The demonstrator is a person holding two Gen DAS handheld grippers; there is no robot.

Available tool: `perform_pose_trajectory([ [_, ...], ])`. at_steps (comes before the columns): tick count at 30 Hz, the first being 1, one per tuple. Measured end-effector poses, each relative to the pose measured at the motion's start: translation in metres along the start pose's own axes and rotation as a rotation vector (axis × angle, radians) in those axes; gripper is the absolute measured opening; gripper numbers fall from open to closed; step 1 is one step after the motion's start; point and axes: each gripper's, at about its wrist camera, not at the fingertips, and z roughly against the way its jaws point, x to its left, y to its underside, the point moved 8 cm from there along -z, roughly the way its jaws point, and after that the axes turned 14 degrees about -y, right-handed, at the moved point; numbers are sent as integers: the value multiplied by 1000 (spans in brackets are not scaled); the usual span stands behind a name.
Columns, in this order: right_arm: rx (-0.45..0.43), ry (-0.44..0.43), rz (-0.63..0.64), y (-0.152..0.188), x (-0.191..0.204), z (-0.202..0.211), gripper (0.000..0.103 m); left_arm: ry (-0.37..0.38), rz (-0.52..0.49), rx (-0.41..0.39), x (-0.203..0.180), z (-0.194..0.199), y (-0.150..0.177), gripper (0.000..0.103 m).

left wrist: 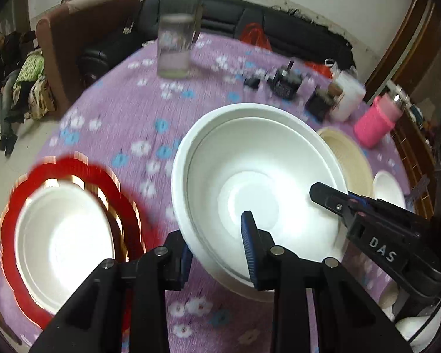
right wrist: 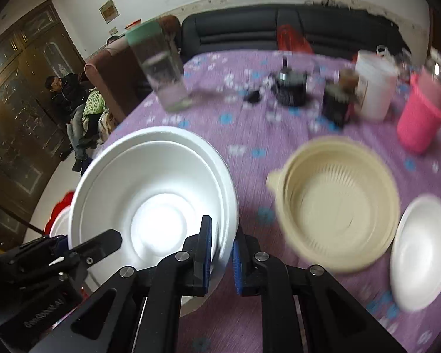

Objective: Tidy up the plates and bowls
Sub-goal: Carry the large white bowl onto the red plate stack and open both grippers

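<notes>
A stack of two nested white foam bowls (left wrist: 258, 182) is held tilted above the purple flowered tablecloth (left wrist: 117, 123). My left gripper (left wrist: 217, 253) is shut on its near rim. My right gripper (right wrist: 222, 256) is shut on the rim of the same stack (right wrist: 153, 194) from the other side; its finger (left wrist: 329, 197) shows in the left wrist view. A white bowl (left wrist: 64, 241) sits on a red plate (left wrist: 11, 223) at the left. A cream plastic bowl (right wrist: 338, 203) and a small white dish (right wrist: 423, 253) lie to the right.
At the far side of the table stand a clear jar with a green lid (right wrist: 158, 70), a black teapot (right wrist: 289, 88), a white mug (right wrist: 373, 85) and a pink cup (right wrist: 420, 117). A black sofa (right wrist: 279, 29) stands behind. People sit at the left (right wrist: 73, 100).
</notes>
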Motion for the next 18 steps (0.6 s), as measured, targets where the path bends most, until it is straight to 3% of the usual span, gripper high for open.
perform_pose_trajectory([
  [6,6,-7,-41,25,-9,-19,17,3,3,71,4,-23,22,34],
  [18,2,-104,-112,40,-20,-24,17,-4,-4,24,-9,-19,31,59],
])
